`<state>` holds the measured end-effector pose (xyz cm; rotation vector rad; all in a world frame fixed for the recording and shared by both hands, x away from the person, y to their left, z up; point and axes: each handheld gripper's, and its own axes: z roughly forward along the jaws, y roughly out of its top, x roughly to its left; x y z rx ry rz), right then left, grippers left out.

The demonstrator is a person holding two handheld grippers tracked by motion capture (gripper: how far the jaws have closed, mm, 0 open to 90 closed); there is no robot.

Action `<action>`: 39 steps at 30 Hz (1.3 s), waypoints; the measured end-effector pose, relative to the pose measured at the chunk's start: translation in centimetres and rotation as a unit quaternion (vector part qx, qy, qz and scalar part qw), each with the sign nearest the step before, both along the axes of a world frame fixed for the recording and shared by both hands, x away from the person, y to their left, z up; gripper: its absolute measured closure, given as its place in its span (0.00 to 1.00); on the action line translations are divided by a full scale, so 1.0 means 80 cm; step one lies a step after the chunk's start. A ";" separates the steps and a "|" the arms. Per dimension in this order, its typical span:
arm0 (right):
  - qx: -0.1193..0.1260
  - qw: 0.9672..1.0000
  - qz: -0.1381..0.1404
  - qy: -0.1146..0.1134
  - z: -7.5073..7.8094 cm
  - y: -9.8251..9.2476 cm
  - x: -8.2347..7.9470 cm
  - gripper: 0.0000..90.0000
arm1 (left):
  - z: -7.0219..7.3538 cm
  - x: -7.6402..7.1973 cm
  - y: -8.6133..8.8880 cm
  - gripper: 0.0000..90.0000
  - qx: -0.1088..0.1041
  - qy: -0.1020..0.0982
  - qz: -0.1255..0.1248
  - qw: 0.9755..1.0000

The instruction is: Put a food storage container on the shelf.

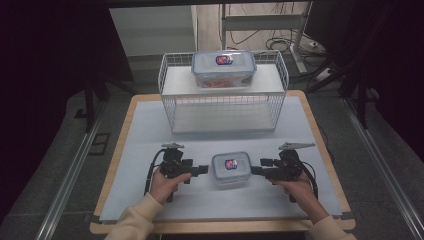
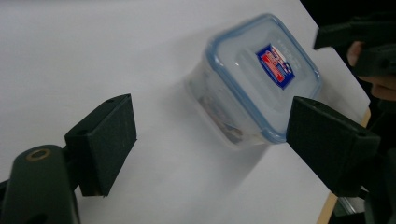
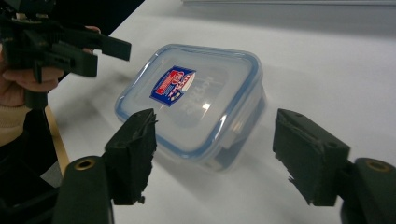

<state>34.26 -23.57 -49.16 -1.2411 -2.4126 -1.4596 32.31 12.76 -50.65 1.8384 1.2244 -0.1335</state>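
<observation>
Container (image 1: 231,168) with the blue-rimmed lid sits on the table mat (image 1: 150,140) between our left gripper (image 1: 202,170) and right gripper (image 1: 256,170); both jaws are spread, pinching nothing. We judge gripping and lifting remain, perhaps toward the wire rack (image 1: 223,95).

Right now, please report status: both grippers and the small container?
Left gripper open, right gripper open, flanking small container. Container on table, lid on, not gripped. Nothing between.

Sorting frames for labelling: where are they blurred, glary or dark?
High view: dim surround, sharp small container. Left gripper view: the container is smeared, soft shadow beside it. Right gripper view: small glare spot on its lid, edges slightly blurred.
</observation>
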 end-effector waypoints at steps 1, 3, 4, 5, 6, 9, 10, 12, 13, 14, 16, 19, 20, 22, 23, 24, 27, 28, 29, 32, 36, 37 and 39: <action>-0.002 1.000 0.002 0.003 -0.002 0.003 0.003 0.32 | -0.002 0.001 -0.006 0.18 -0.004 0.006 -0.003 1.000; -0.005 1.000 0.006 0.013 -0.005 0.007 0.010 0.30 | -0.006 0.002 -0.017 0.18 -0.009 0.014 -0.009 1.000; -0.006 1.000 0.005 0.016 -0.007 0.008 0.013 0.30 | -0.008 0.002 -0.022 0.18 -0.007 0.019 -0.015 1.000; -0.006 1.000 0.005 0.023 -0.010 0.009 0.016 0.30 | -0.009 0.003 -0.027 0.18 -0.011 0.024 -0.017 1.000; -0.003 1.000 0.006 0.031 -0.012 0.010 0.019 0.29 | -0.011 0.004 -0.030 0.18 -0.013 0.028 -0.022 0.999; 0.002 0.999 0.008 0.052 -0.019 0.014 0.026 0.28 | -0.015 0.006 -0.039 0.19 -0.015 0.037 -0.025 0.999; 0.001 0.998 0.011 0.057 -0.021 0.016 0.027 0.28 | -0.017 0.007 -0.041 0.19 -0.020 0.041 -0.024 0.999; 0.002 0.998 0.013 0.064 -0.023 0.018 0.030 0.28 | -0.019 0.009 -0.042 0.19 -0.029 0.052 -0.022 0.998; 0.003 0.998 0.015 0.068 -0.025 0.019 0.031 0.28 | -0.020 0.010 -0.042 0.20 -0.033 0.054 -0.021 0.998; 0.004 0.997 0.016 0.073 -0.026 0.020 0.032 0.28 | -0.021 0.010 -0.042 0.21 -0.038 0.057 -0.021 0.997; 0.005 0.997 0.019 0.080 -0.028 0.023 0.033 0.28 | -0.023 0.011 -0.042 0.23 -0.045 0.062 -0.023 0.997; 0.008 0.996 0.021 0.090 -0.030 0.025 0.036 0.29 | -0.024 0.011 -0.043 0.27 -0.053 0.067 -0.025 0.996; 0.010 0.995 0.021 0.093 -0.031 0.026 0.036 0.30 | -0.024 0.011 -0.043 0.29 -0.053 0.068 -0.026 0.996; 0.018 0.994 0.023 0.101 -0.032 0.027 0.038 0.32 | -0.025 0.011 -0.043 0.33 -0.055 0.069 -0.031 0.996; 0.019 0.994 0.024 0.106 -0.033 0.028 0.039 0.34 | -0.025 0.011 -0.043 0.34 -0.057 0.070 -0.031 0.995; 0.020 0.994 0.024 0.109 -0.034 0.029 0.040 0.35 | -0.025 0.010 -0.043 0.36 -0.056 0.069 -0.030 0.996; 0.023 0.992 0.022 0.120 -0.036 0.030 0.041 0.36 | -0.024 0.010 -0.041 0.42 -0.056 0.067 -0.023 0.996; 0.023 0.992 0.022 0.123 -0.036 0.030 0.040 0.36 | -0.023 0.010 -0.040 0.45 -0.055 0.066 -0.023 0.996; 0.022 0.992 0.022 0.122 -0.036 0.030 0.040 0.36 | -0.023 0.009 -0.039 0.46 -0.054 0.062 -0.025 0.996; 0.027 0.992 0.011 0.126 -0.034 0.028 0.037 0.41 | -0.022 0.007 -0.038 0.49 -0.055 0.058 -0.025 0.997; 0.034 0.991 0.006 0.125 -0.032 0.024 0.033 0.45 | -0.022 0.004 -0.036 0.54 -0.057 0.049 -0.025 0.997; 0.033 0.992 0.005 0.122 -0.032 0.024 0.032 0.45 | -0.022 0.002 -0.036 0.55 -0.058 0.048 -0.025 0.997; 0.035 0.992 0.003 0.120 -0.031 0.022 0.029 0.47 | -0.021 0.000 -0.035 0.57 -0.058 0.043 -0.026 0.997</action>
